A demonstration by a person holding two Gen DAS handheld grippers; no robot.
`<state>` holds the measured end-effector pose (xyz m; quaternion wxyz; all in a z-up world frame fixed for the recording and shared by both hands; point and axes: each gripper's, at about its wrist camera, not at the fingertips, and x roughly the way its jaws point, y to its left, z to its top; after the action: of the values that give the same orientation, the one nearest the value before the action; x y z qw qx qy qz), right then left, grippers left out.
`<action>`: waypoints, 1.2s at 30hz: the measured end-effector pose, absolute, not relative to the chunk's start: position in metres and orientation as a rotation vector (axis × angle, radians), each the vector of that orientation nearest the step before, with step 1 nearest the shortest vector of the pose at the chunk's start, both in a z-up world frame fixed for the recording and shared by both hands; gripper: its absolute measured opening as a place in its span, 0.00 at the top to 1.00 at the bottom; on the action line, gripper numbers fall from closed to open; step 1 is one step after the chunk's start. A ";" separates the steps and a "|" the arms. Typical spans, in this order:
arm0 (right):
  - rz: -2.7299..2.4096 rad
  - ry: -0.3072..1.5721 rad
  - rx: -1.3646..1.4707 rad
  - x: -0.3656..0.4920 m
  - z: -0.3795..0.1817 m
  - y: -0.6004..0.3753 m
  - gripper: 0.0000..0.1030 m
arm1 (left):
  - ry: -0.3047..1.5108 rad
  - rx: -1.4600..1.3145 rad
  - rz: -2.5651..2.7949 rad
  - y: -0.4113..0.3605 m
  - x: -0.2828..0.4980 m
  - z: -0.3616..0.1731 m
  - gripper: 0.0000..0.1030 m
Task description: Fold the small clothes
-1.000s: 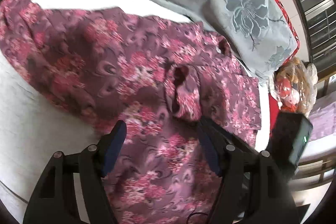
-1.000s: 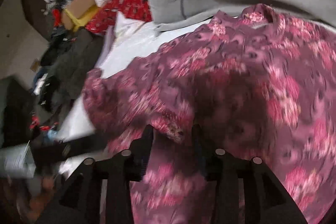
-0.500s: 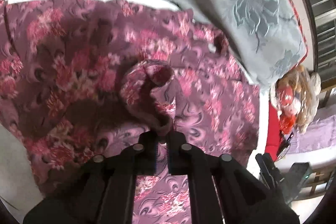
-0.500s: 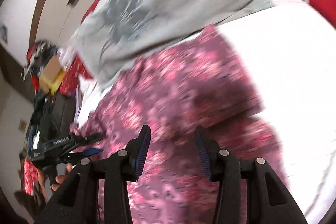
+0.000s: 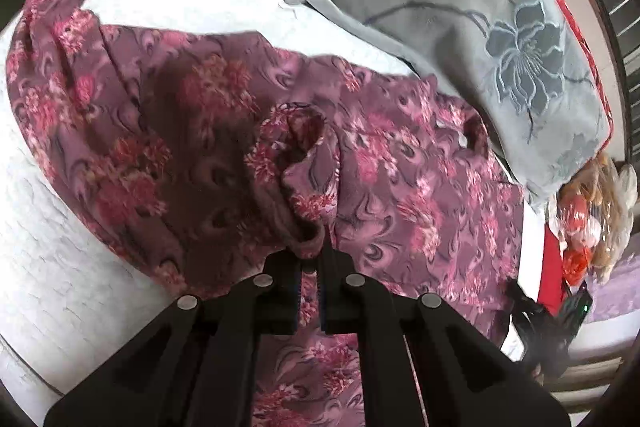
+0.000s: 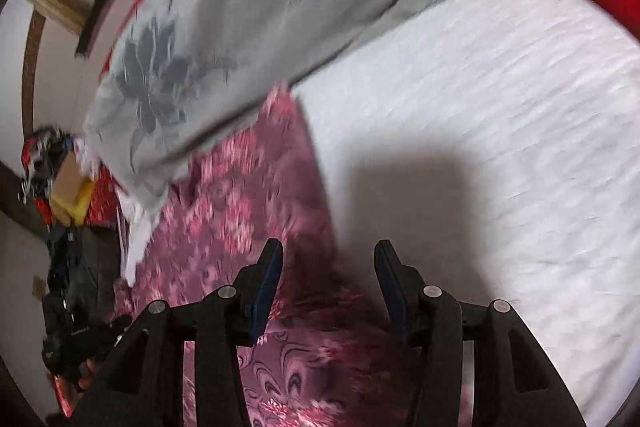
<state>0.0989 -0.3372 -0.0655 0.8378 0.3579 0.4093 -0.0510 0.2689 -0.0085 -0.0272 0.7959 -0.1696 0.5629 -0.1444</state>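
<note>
Fingers (image 5: 309,259) pinch soft, crumpled floral garment (image 5: 400,163) on quilted sheet (image 5: 60,247)

Both my feeds are daylit and fairly bright. Left wrist view is mostly sharp; the garment (image 5: 200,131) has a dark shadow patch across its middle, and the white sheet (image 5: 52,251) reads near blown-out. Right wrist view is motion-smeared throughout, worst on the pillow (image 6: 224,27); a hard-edged shadow (image 6: 404,195) lies on the sheet. Fisheye bending and black vignette at all corners.
</note>
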 end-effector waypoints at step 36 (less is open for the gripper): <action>0.314 0.896 0.368 0.204 -0.073 -0.038 0.70 | 1.141 -0.700 0.095 0.268 0.336 -0.038 0.54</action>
<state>0.2038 -0.0375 -0.0728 0.8731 0.1763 0.4290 0.1503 0.3355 0.2683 -0.0382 0.7833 -0.3242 0.5285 0.0441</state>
